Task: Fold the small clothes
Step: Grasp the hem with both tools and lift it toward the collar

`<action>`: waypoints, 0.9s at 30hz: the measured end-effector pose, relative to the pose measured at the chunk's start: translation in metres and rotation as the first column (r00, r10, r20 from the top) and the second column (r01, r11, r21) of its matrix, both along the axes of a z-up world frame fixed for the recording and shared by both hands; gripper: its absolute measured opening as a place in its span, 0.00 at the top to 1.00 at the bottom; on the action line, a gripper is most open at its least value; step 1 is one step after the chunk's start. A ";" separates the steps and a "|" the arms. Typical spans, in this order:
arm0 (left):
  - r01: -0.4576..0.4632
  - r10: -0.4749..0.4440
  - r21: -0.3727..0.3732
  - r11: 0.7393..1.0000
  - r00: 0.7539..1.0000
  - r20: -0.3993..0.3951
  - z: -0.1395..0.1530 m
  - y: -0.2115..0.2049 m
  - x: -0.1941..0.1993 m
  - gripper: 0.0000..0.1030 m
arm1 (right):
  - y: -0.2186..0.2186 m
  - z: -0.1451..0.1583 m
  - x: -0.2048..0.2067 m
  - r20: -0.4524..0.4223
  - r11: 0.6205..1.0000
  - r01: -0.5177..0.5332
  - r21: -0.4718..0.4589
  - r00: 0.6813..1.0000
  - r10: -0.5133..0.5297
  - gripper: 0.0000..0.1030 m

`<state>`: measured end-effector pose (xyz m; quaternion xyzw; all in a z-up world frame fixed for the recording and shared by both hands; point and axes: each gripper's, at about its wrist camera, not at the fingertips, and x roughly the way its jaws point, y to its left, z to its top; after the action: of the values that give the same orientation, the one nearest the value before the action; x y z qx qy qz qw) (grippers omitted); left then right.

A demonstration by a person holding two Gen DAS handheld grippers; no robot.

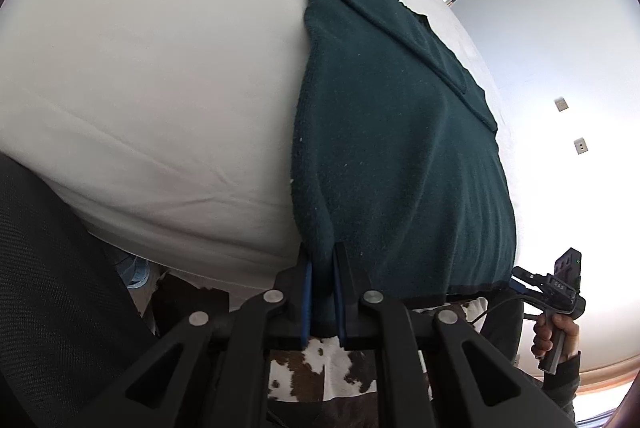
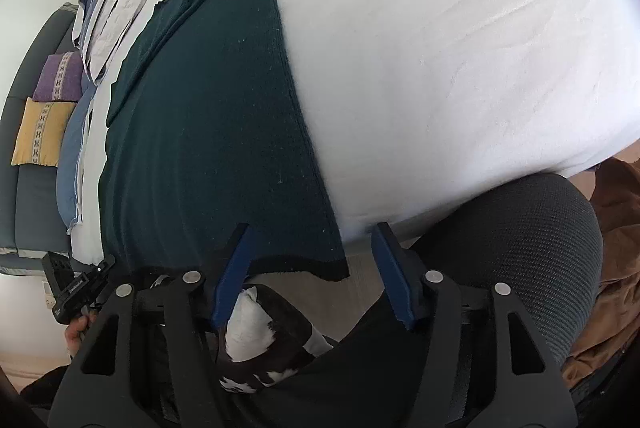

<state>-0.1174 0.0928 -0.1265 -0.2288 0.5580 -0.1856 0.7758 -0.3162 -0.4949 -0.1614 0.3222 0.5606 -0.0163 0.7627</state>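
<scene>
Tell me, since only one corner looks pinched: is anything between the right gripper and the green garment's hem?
Nothing visible. The right gripper stands open over the garment, whose hem corner lies between its fingers. The left gripper is shut on the other corner.

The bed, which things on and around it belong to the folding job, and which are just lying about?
Job: dark green knit garment; left gripper, shut on its corner; right gripper, open at the other corner.

Lying about: folded bedding stack, purple cushion, yellow cushion, mesh chair.

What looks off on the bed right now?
Little. The dark green garment lies mostly flat, but its hem overhangs the white bed edge, and a flap near its far end is folded over askew. Small pale lint specks dot it.
</scene>
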 end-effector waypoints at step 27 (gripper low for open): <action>-0.103 0.168 -0.395 0.913 0.977 0.133 0.074 0.030 0.045 0.92 | 0.003 0.116 0.055 0.438 0.982 -0.056 0.178 0.899 -0.028 0.93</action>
<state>-0.0728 0.1230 -0.0522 -0.3994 0.4276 -0.2557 0.7696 -0.2616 -0.4923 -0.0458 0.3833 0.3760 0.1147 0.8358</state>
